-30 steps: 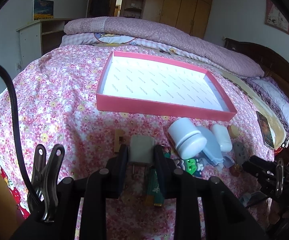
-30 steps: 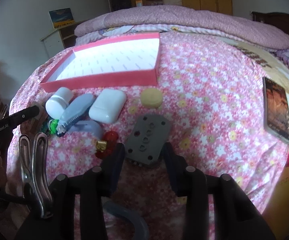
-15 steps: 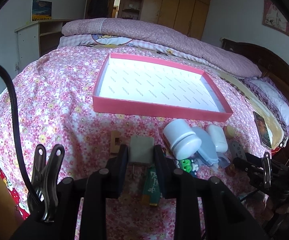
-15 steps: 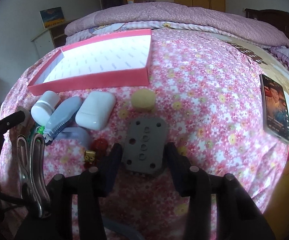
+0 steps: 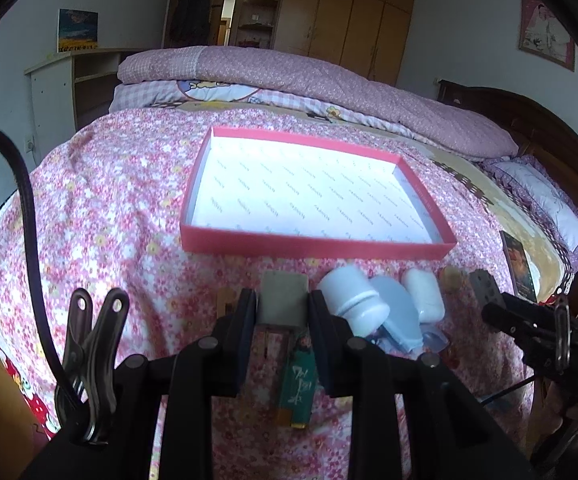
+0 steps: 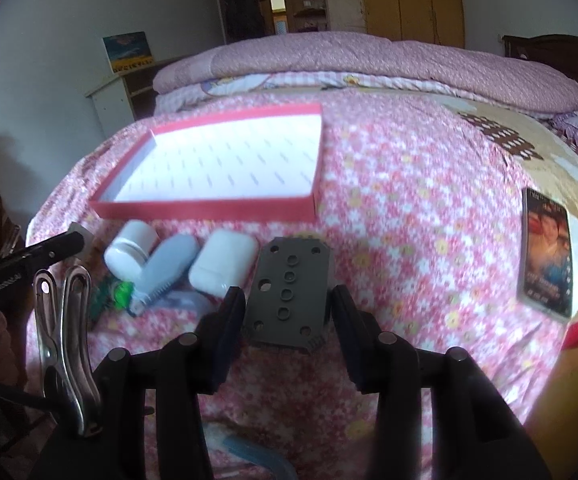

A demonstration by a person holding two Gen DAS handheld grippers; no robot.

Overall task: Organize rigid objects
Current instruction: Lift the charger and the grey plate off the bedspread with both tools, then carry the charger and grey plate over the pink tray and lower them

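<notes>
Floral bedspread (image 5: 109,208) is carrying everything. Left tongs (image 5: 282,312) are clamping a grey block (image 5: 283,300); right tongs (image 6: 287,308) are gripping a grey perforated plate (image 6: 289,292). White bottle (image 5: 351,300), blue brush (image 5: 399,320) and white case (image 5: 423,294) are lying just right of the block, near side of the red tray (image 5: 313,244).

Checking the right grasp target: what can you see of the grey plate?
The grey plate is a flat, dark grey, rigid-looking slab with clipped corners, several round holes and a toothed near edge. It sits lengthwise between the fingers of the right gripper, apparently raised off the bedspread. Whether the pads press it is unclear. The left view shows its far end.
</notes>
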